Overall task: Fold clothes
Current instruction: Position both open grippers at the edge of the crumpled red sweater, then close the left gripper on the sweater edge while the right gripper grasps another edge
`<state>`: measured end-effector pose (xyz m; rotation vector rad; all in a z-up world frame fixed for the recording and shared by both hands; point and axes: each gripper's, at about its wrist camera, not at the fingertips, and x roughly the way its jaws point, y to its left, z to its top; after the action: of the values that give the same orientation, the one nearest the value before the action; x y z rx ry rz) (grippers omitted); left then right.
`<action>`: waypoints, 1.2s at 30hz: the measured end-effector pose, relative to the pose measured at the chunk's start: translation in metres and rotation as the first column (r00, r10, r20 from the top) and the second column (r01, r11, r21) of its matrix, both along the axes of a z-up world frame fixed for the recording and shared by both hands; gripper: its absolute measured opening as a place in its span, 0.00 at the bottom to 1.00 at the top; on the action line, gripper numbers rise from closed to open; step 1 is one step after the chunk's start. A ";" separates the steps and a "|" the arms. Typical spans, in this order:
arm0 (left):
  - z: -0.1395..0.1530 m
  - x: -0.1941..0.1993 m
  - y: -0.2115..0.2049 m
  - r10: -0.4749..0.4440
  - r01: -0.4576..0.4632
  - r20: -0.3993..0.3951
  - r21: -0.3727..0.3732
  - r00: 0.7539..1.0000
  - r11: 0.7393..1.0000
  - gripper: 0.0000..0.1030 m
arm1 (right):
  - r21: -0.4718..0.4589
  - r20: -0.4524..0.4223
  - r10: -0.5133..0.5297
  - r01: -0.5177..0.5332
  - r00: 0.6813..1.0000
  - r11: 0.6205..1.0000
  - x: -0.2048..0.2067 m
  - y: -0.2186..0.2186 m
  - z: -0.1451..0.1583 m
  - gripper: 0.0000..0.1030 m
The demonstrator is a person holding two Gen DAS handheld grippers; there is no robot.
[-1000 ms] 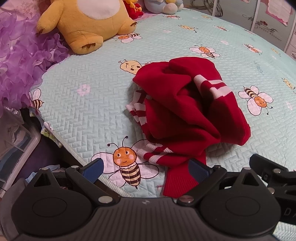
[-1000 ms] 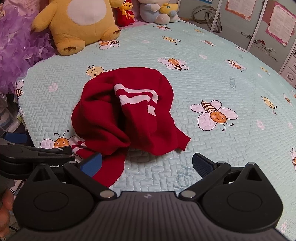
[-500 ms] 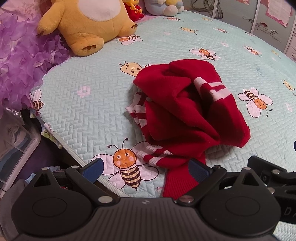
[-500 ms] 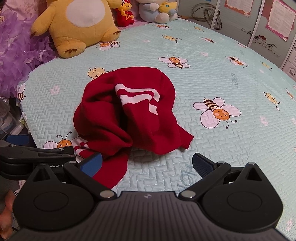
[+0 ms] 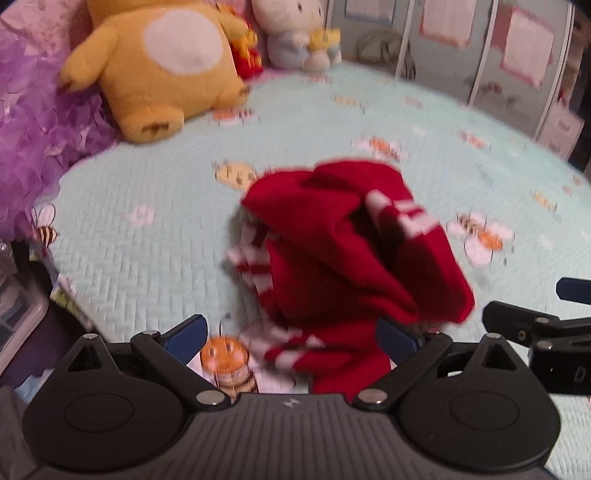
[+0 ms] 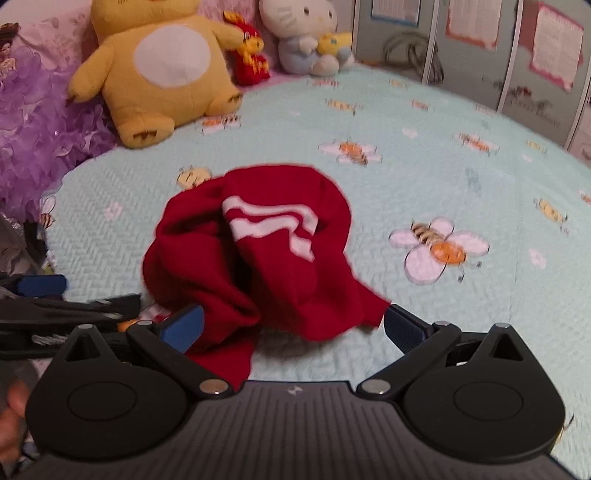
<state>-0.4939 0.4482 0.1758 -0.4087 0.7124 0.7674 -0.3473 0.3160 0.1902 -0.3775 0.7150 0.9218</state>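
A crumpled red garment (image 5: pixel 343 251) with white stripes lies in a heap on the pale blue bee-print quilt (image 5: pixel 147 243). Its striped cuff hangs toward the bed's near edge. My left gripper (image 5: pixel 291 334) is open, its blue-padded fingers straddling the garment's near end without closing on it. In the right wrist view the same red garment (image 6: pixel 258 254) sits ahead, and my right gripper (image 6: pixel 293 325) is open around its near hem. The right gripper's black body (image 5: pixel 546 332) shows at the right edge of the left wrist view.
A yellow plush toy (image 6: pixel 159 62), a white plush cat (image 6: pixel 306 33) and a small red toy (image 6: pixel 251 62) sit at the bed's far end. Purple ruffled fabric (image 6: pixel 40 129) lies at the left. Cabinet doors (image 6: pixel 517 55) stand behind the bed. Clutter lies past the left edge.
Both grippers have tilted up and moved forward toward the garment, so more of the plush toys and cabinets shows. The views are motion-blurred. The garment has not moved.
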 end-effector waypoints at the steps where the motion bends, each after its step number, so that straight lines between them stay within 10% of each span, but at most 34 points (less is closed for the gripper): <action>1: -0.002 -0.002 0.004 0.003 -0.003 0.035 -0.006 0.999 1.000 0.97 | 0.023 0.013 0.001 -0.001 1.000 1.000 0.003 0.000 -0.003 0.99; 8: -0.017 -0.016 0.045 0.073 -0.015 0.346 -0.167 0.935 0.986 0.97 | 0.094 -0.033 -0.011 0.014 0.999 0.995 0.030 0.019 -0.033 0.99; 17: -0.023 0.030 0.067 0.071 -0.005 0.339 -0.191 0.938 0.982 0.97 | 0.123 -0.031 0.013 -0.009 0.999 0.992 0.044 0.052 -0.057 0.98; 20: -0.035 0.037 0.078 0.086 -0.008 0.334 -0.229 0.939 0.973 0.94 | 0.076 -0.041 0.019 -0.016 0.999 0.997 0.048 0.061 -0.066 0.74; 24: -0.057 0.044 0.090 0.113 0.003 0.308 -0.351 0.945 0.936 0.42 | 0.054 -0.130 0.038 -0.032 0.991 0.998 0.052 0.063 -0.079 0.16; 26: -0.061 0.045 0.087 0.088 0.029 0.307 -0.358 0.948 0.933 0.18 | 0.072 -0.128 0.050 -0.041 0.990 0.997 0.049 0.060 -0.079 0.03; 36: 0.012 0.040 0.033 -0.165 0.229 0.411 -0.112 0.897 0.967 0.07 | 0.347 -0.020 -0.052 0.055 0.998 0.936 0.061 -0.020 -0.005 0.02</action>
<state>-0.4539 0.4809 0.1881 -0.6070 0.4208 0.4144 -0.2866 0.2962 0.1850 -0.0393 0.5544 0.9778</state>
